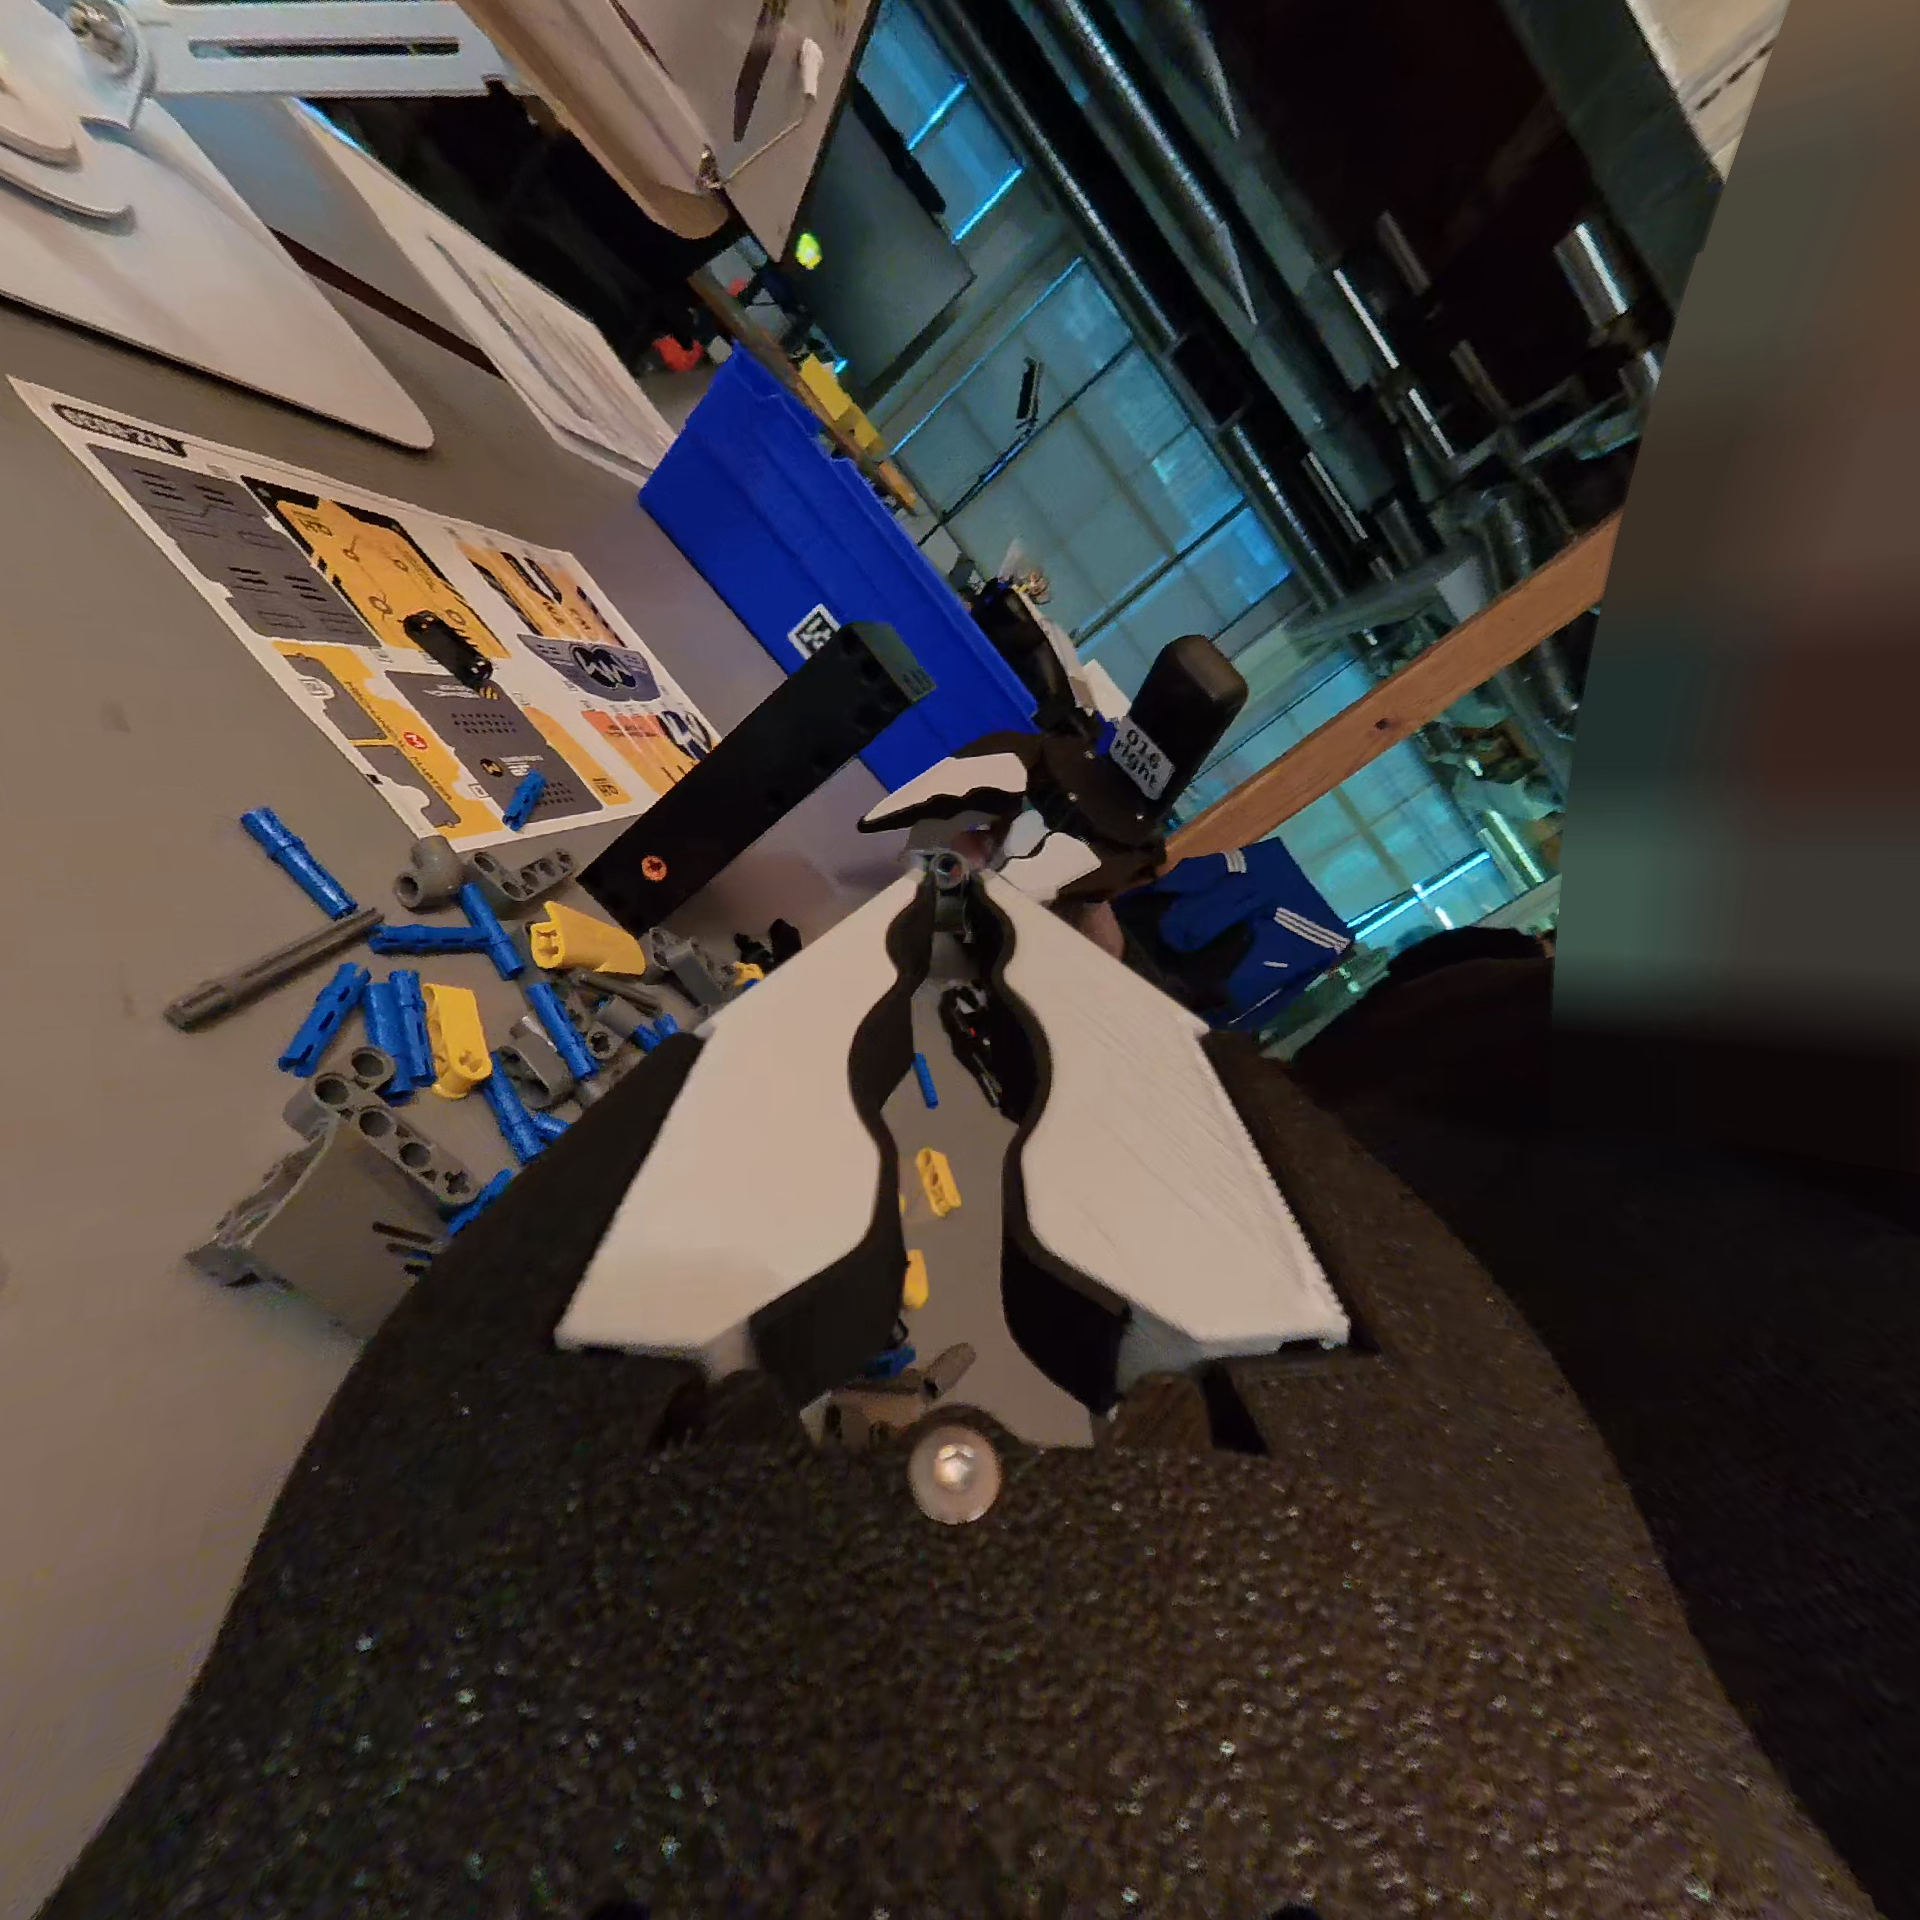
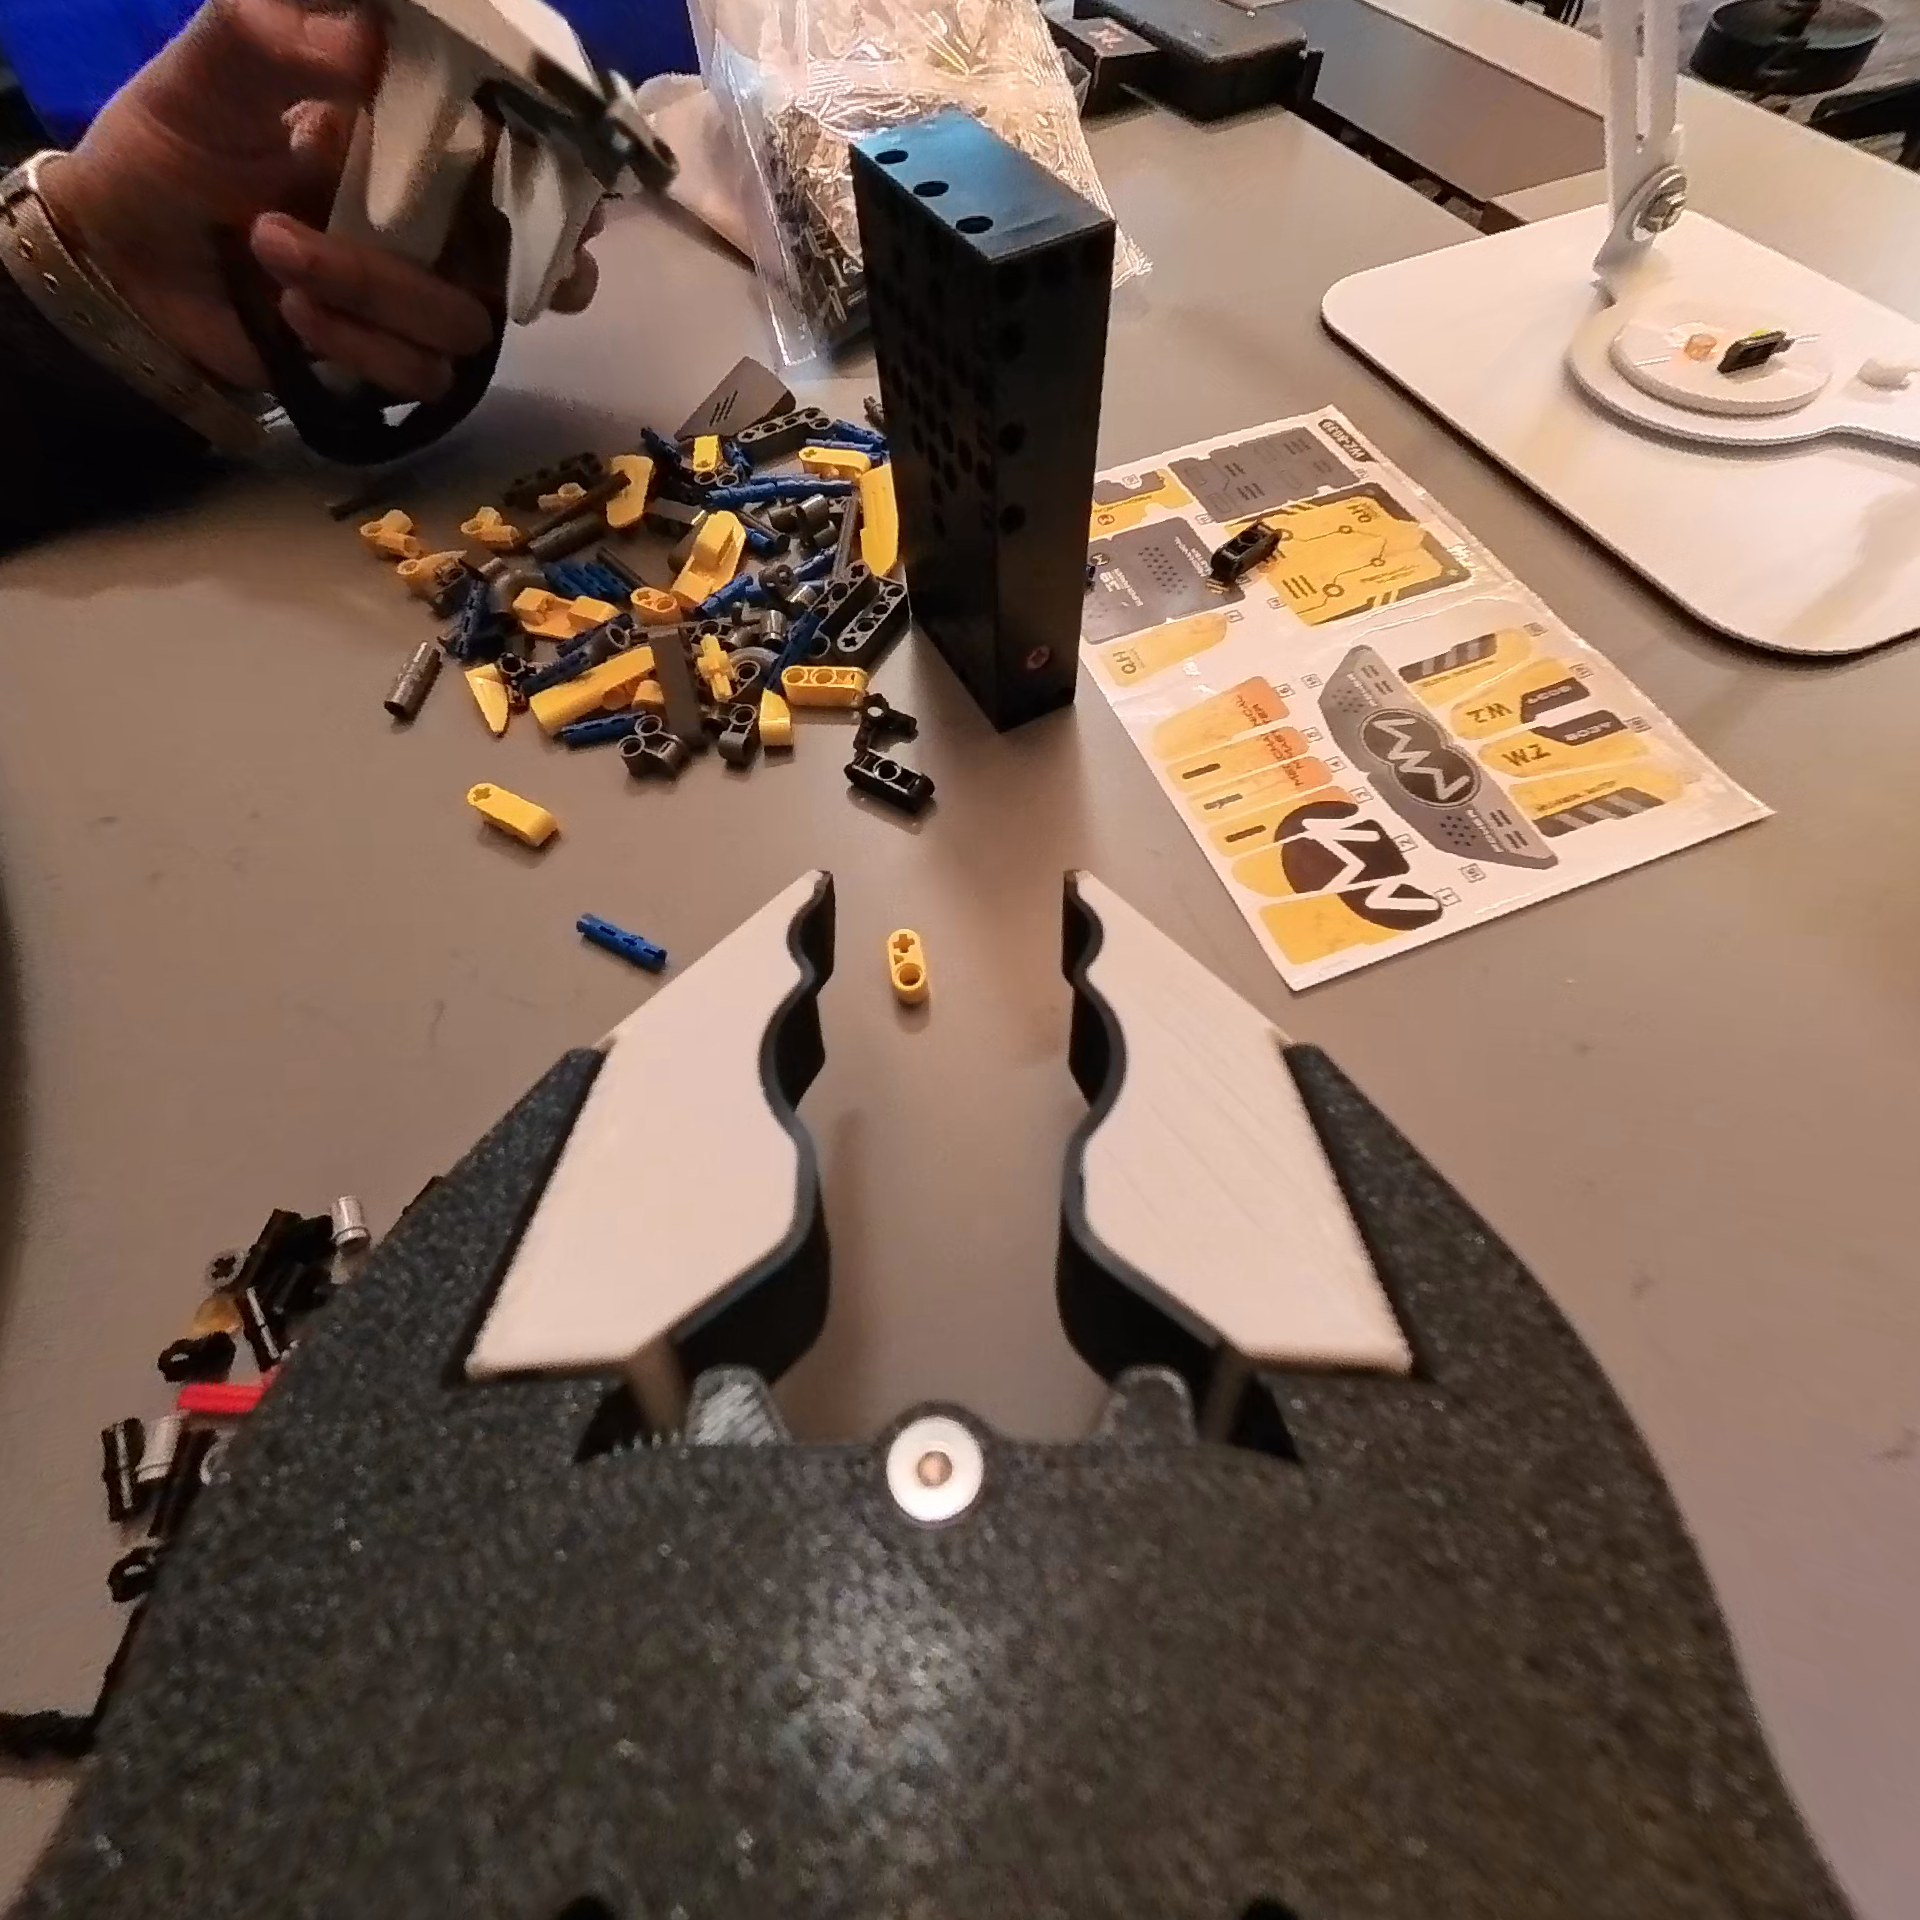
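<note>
My left gripper [image 1: 941, 871] is raised and tilted over the table, shut at its tips on a small grey piece [image 1: 943, 864]. A hand [image 2: 312, 270] holds it at the top left of the right wrist view. My right gripper [image 2: 948, 906] is open and low over the grey table [image 2: 260, 935]. A small yellow piece [image 2: 906, 966] lies on the table between its fingers, nearer the left finger [image 2: 675, 1122]. A blue pin [image 2: 620, 940] lies just to its left. The right gripper's black handle [image 1: 1174, 717] shows beyond the left gripper's tips.
A black perforated block [image 2: 987, 447] stands upright beside a pile of yellow, blue and grey pieces [image 2: 675, 603]. A sticker sheet [image 2: 1403, 707] lies to the right, with a white stand base [image 2: 1558, 468] behind it. There is also a plastic bag [image 2: 862, 135], black pieces [image 2: 239, 1330] and a blue bin [image 1: 810, 540]. To the blue pin [image 2: 620, 940]: right tips about 7 centimetres, left tips about 20 centimetres.
</note>
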Tool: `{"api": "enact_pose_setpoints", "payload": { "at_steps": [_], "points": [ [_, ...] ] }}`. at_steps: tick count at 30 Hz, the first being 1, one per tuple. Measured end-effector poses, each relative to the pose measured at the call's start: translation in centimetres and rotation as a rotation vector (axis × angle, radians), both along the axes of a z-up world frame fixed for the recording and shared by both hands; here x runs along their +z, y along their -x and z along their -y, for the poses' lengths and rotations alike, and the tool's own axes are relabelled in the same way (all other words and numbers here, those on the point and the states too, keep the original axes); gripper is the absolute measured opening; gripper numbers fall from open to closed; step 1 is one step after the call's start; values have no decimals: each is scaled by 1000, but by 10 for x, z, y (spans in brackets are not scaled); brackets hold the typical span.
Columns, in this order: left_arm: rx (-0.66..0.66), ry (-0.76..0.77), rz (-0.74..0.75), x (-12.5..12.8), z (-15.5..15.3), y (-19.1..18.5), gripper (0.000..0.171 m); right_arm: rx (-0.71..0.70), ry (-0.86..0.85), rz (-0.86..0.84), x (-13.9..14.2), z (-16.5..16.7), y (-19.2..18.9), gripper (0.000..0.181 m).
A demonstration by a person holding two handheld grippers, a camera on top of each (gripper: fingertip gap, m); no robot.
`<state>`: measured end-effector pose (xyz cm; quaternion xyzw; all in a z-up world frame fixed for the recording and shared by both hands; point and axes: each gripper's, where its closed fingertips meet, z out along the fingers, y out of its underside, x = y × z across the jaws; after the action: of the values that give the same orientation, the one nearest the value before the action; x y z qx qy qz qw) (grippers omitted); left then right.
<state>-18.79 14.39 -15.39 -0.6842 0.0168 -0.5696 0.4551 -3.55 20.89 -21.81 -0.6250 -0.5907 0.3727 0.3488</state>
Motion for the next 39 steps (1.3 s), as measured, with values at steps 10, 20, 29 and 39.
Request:
{"api": "enact_pose_setpoints", "payload": {
  "at_steps": [10,20,29,39],
  "points": [
    [16,30,-224,-23,-1,-6,5,-2,-21,3,0,0,0,43],
    [-10,0,-526,-45,5,-18,5,23,-163,-11,9,11,4,43],
    [-64,-28,-703,-61,11,-31,5,26,-200,-20,15,13,4,43],
    [-63,-16,-719,-63,10,-31,5,28,-219,-21,16,15,5,43]
  ]
}}
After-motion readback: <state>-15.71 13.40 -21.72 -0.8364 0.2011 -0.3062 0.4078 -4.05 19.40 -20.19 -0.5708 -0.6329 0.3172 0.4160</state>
